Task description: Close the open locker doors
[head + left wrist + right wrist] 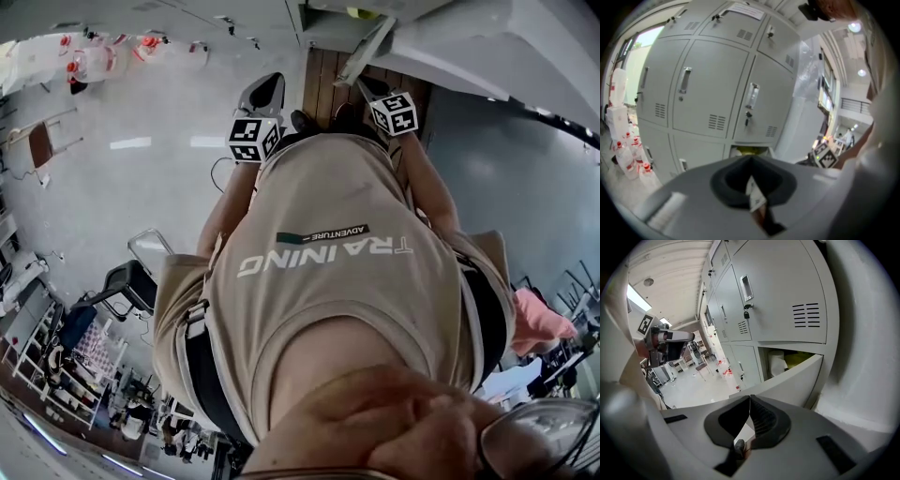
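My right fingers (761,420) are pressed together and empty, and my left fingers (731,180) likewise. Just beyond the right ones, mid-frame, a locker door (797,376) stands ajar. Its compartment holds a white roll (777,364) and something yellow (801,358). The lockers (778,296) above are closed.

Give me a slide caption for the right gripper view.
Shut right gripper faces grey lockers, one lower door ajar.

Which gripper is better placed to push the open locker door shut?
Probably the right gripper: the open door lies just beyond its shut jaws. The left gripper looks farther from it.
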### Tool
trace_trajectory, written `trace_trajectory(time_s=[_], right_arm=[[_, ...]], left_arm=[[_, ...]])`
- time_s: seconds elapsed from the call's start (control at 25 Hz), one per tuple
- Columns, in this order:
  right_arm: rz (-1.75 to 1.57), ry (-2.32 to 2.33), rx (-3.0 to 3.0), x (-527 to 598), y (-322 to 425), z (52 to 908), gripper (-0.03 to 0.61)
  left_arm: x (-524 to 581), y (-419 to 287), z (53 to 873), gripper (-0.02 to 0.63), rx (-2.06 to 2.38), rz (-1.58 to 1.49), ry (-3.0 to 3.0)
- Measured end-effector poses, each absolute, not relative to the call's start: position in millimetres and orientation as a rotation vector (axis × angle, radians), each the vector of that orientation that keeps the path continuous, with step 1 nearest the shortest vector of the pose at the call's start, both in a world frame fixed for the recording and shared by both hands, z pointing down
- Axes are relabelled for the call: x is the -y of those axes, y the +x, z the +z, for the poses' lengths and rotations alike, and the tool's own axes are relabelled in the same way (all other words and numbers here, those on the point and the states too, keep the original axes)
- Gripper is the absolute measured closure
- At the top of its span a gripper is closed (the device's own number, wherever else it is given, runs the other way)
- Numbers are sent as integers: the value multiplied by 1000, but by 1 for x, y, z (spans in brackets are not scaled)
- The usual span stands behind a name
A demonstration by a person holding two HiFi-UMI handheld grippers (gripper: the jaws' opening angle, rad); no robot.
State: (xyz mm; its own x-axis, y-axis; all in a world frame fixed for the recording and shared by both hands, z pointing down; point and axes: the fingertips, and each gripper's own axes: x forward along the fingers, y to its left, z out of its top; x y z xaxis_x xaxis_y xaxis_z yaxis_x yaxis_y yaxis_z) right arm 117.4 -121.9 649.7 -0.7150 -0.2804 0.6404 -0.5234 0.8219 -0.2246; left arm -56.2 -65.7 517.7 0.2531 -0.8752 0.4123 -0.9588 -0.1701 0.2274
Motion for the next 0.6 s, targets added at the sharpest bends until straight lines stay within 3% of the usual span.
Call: trace_trajectory(time_s=[0.6], right_arm=[[478,570,2387,145,58,653,563]], left_arm=[[51,-110,518,614,1722,235,2057]])
